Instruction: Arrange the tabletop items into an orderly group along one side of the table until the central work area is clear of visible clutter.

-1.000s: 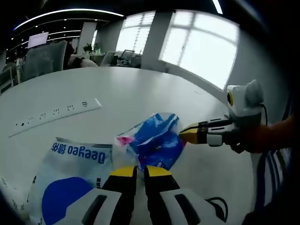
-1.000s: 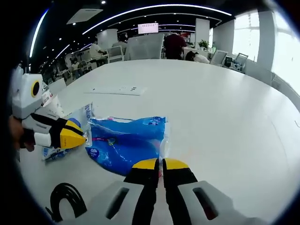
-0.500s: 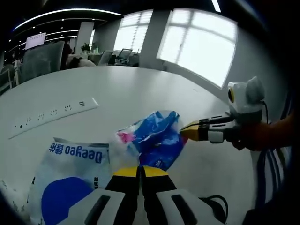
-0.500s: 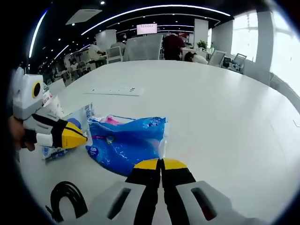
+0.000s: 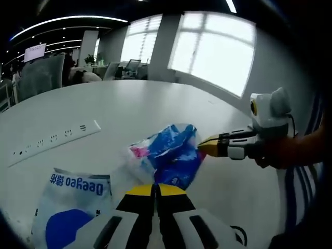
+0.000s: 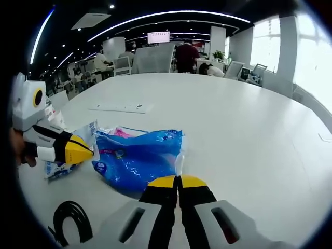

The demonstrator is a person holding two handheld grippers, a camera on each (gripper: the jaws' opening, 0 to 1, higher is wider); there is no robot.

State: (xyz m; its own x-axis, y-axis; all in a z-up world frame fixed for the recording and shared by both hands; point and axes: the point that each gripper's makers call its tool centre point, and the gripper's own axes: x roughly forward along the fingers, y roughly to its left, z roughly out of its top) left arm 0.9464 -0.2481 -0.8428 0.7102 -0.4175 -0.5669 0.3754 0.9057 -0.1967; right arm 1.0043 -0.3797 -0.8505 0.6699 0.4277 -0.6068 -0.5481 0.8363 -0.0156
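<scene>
Together I held both grippers — left gripper (image 5: 154, 188), right gripper (image 6: 178, 180) — jaws clamped on the crinkly blue plastic packet (image 6: 139, 157), presumably to shift it aside.

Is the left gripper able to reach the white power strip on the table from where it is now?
Probably yes. The left gripper is shut, and the white power strip lies beyond it with bare table around; only the blue packet is near.

white table (image 6: 249, 119), blue packet (image 6: 137, 158), Deegeo bag (image 5: 70, 205), power strip (image 5: 49, 141), black cable (image 6: 70, 218)
</scene>
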